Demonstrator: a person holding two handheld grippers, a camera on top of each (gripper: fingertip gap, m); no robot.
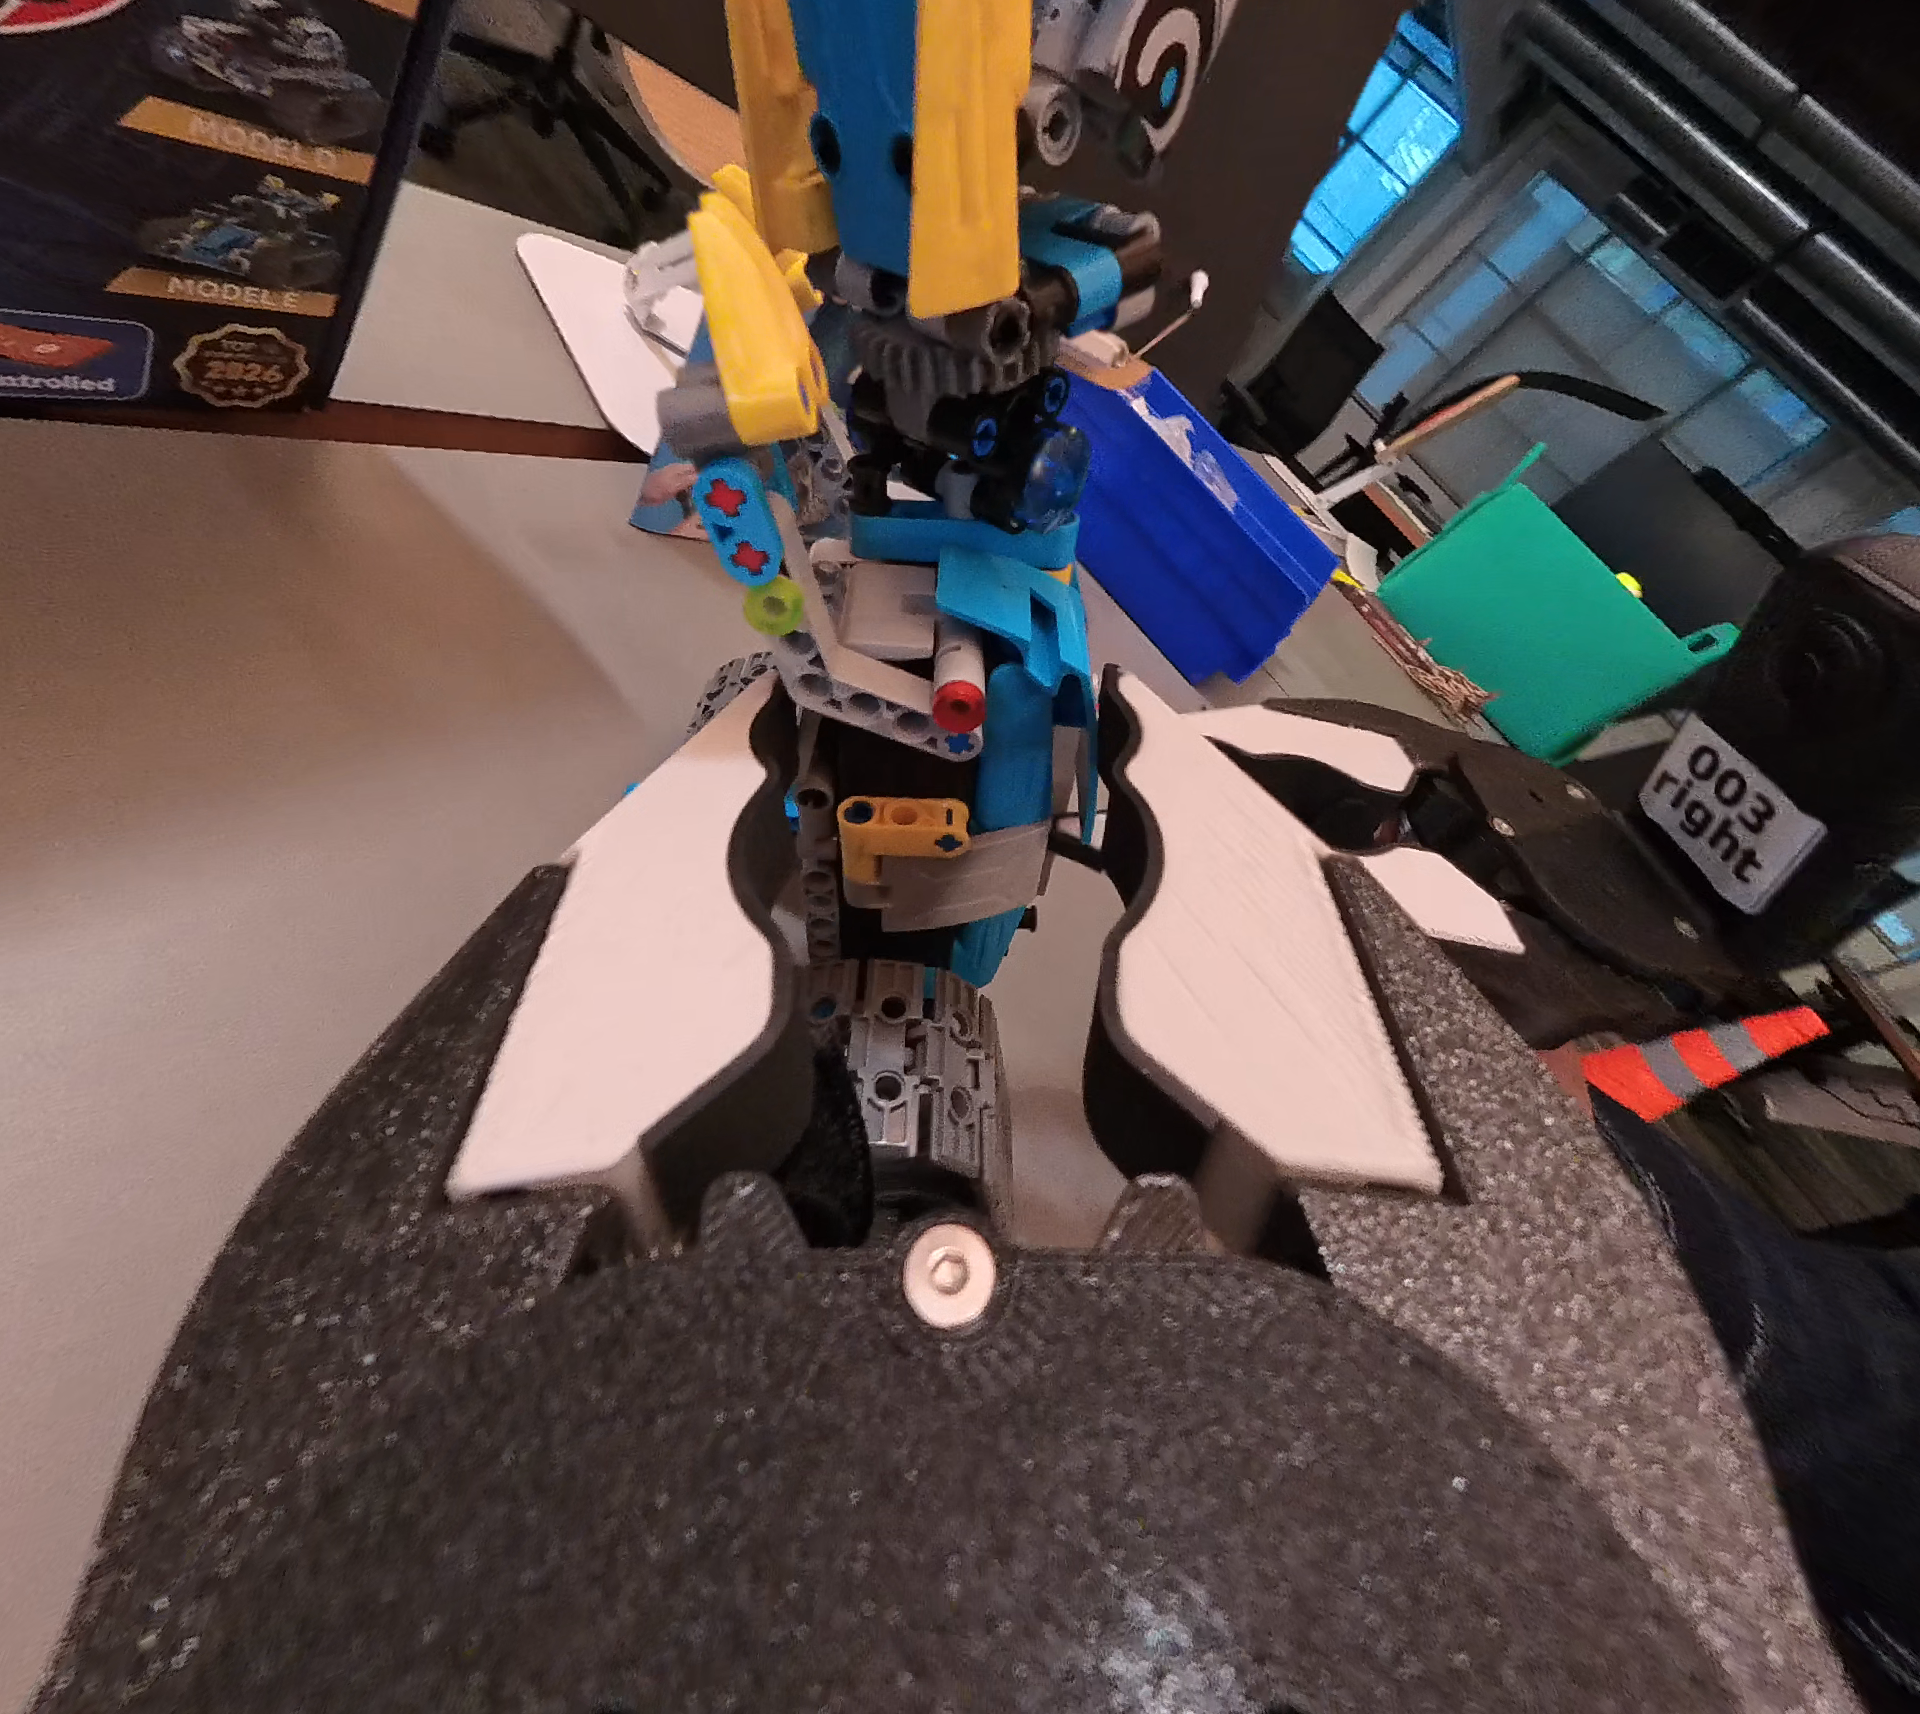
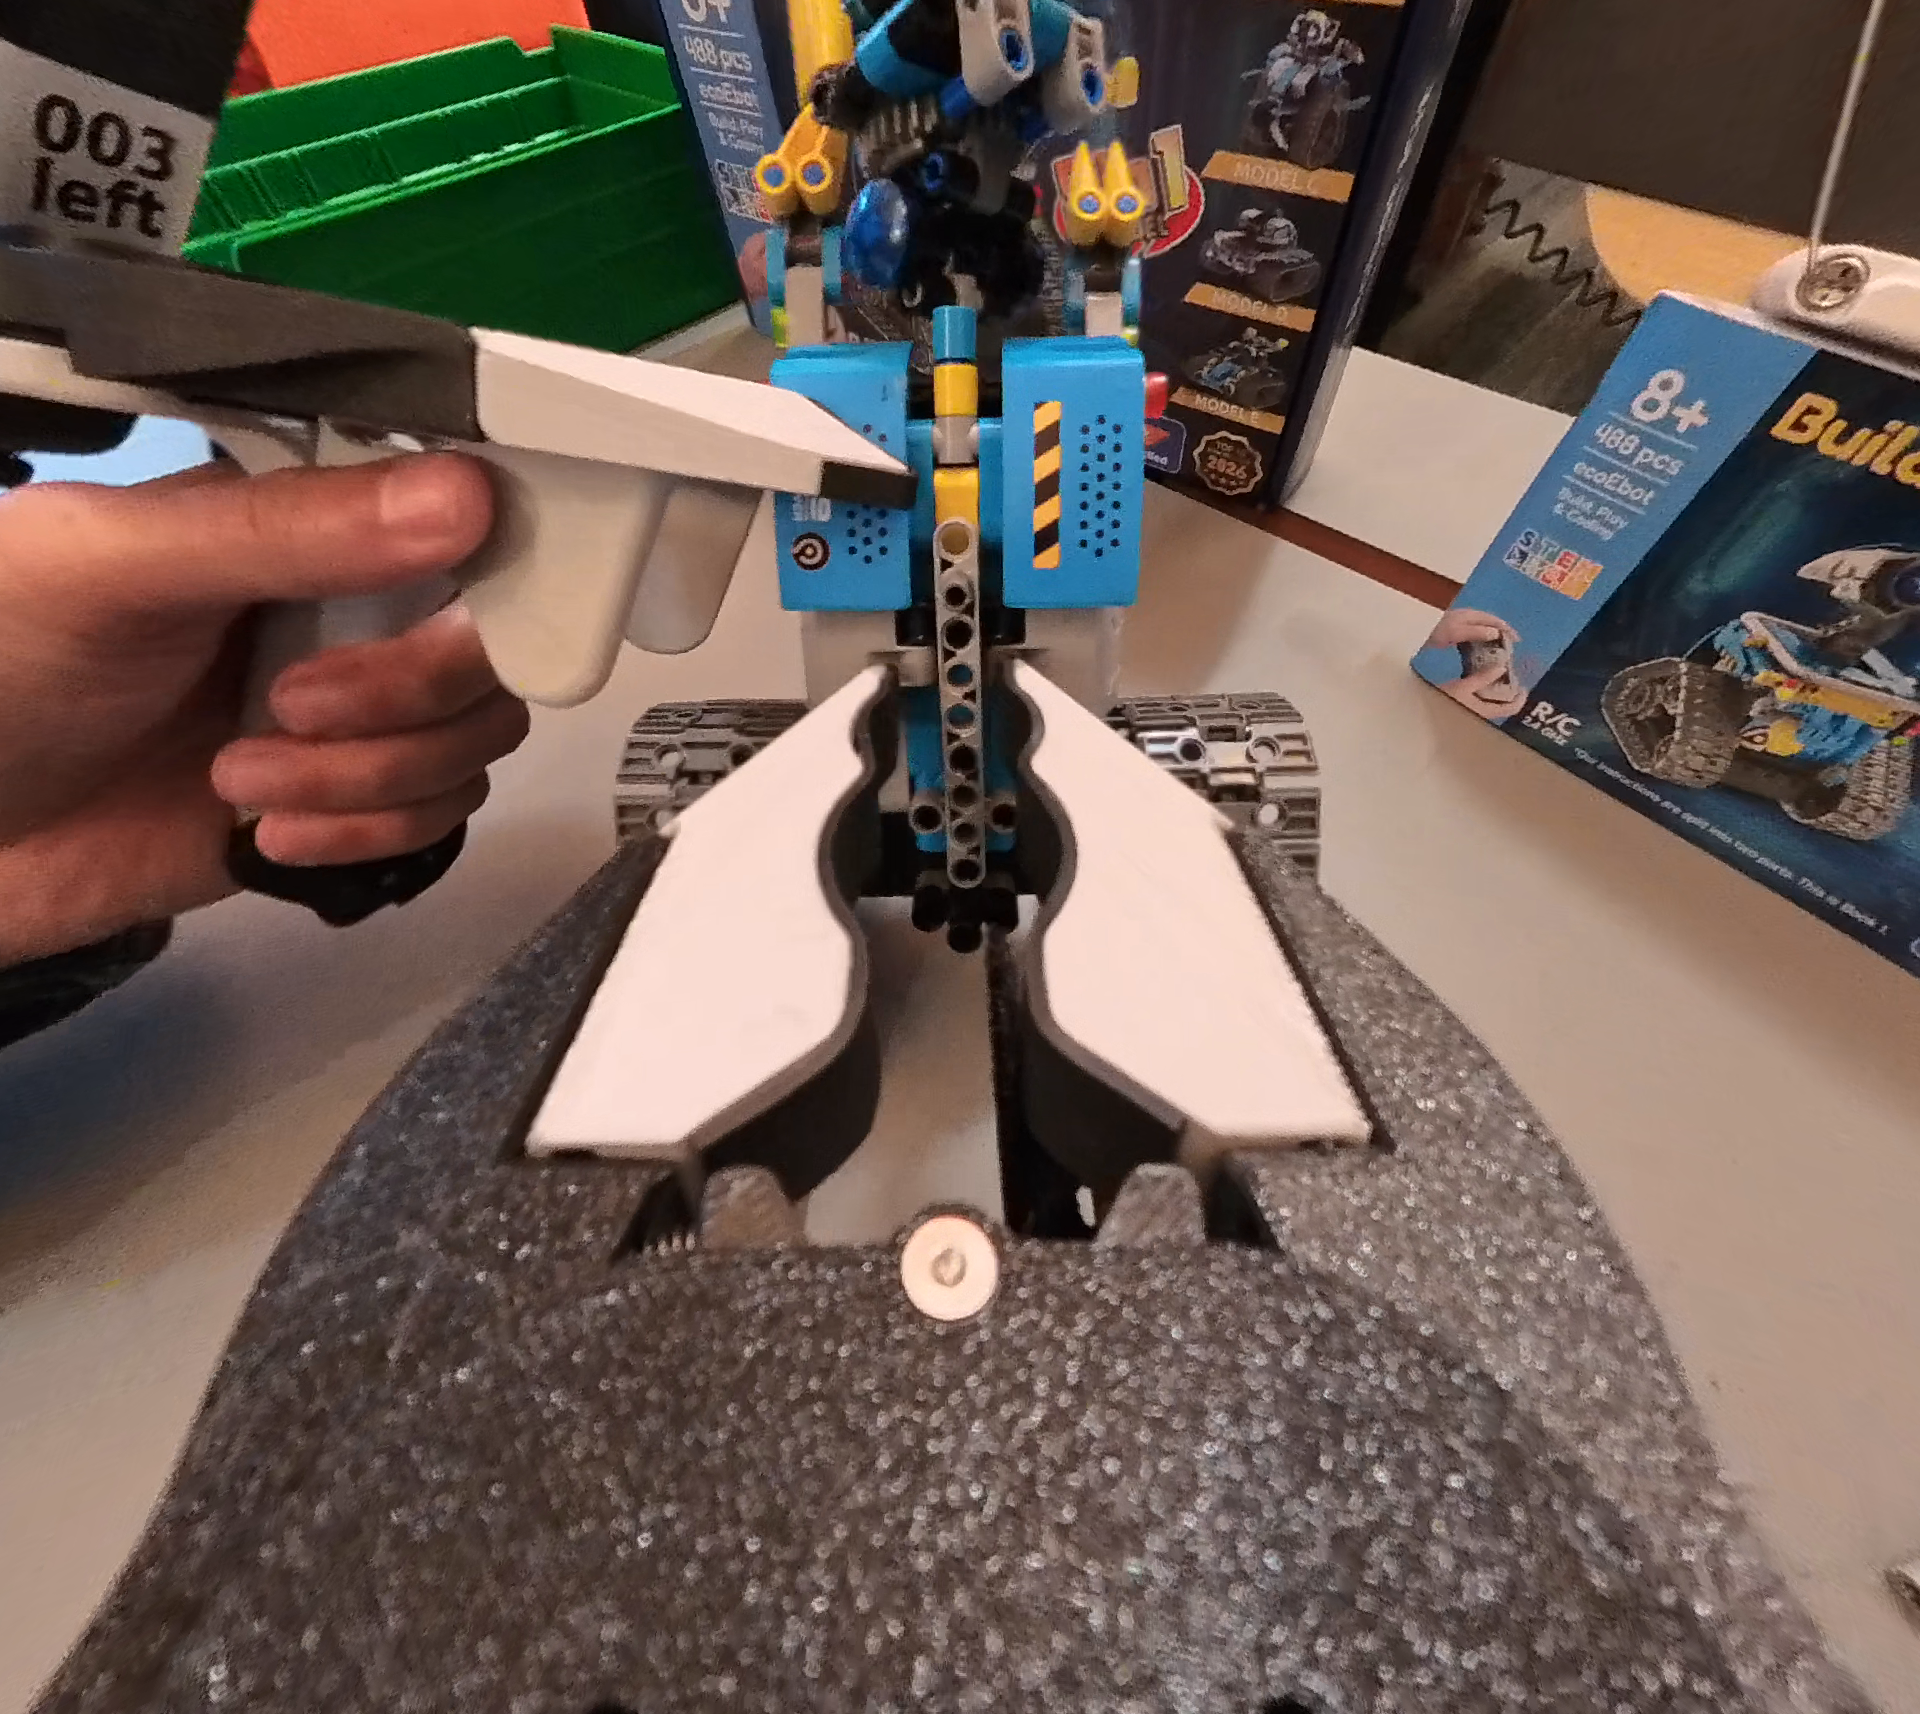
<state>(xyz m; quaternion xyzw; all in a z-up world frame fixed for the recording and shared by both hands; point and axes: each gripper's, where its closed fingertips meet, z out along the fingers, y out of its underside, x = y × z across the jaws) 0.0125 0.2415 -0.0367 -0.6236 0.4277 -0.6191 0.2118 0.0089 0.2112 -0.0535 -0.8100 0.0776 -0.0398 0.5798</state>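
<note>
Already the brick-built robot [image 2: 961, 459] looks largely assembled: it stands upright on its grey tracks [image 2: 1216, 755] on the pale tabletop [image 2: 1455, 989], with blue body panels, a head of grey and blue parts and yellow-and-blue blades [image 1: 883, 33] raised above it; whether any pieces are missing cannot be told. The left gripper [image 1: 940, 729] straddles the model's side, its white fingers [image 1: 665, 926] spread fairly wide around the body, close to it, though firm contact is not clear. From the right wrist view, one left fingertip touches the upper blue panel. The right gripper [image 2: 961, 708] sits low at the model's middle, its fingers [image 2: 748, 926] narrowed about the grey perforated beam [image 2: 961, 708], with slim gaps showing either side. Printed kit boxes [image 2: 1704, 584] and a green bin [image 2: 457, 189] stand behind.
</note>
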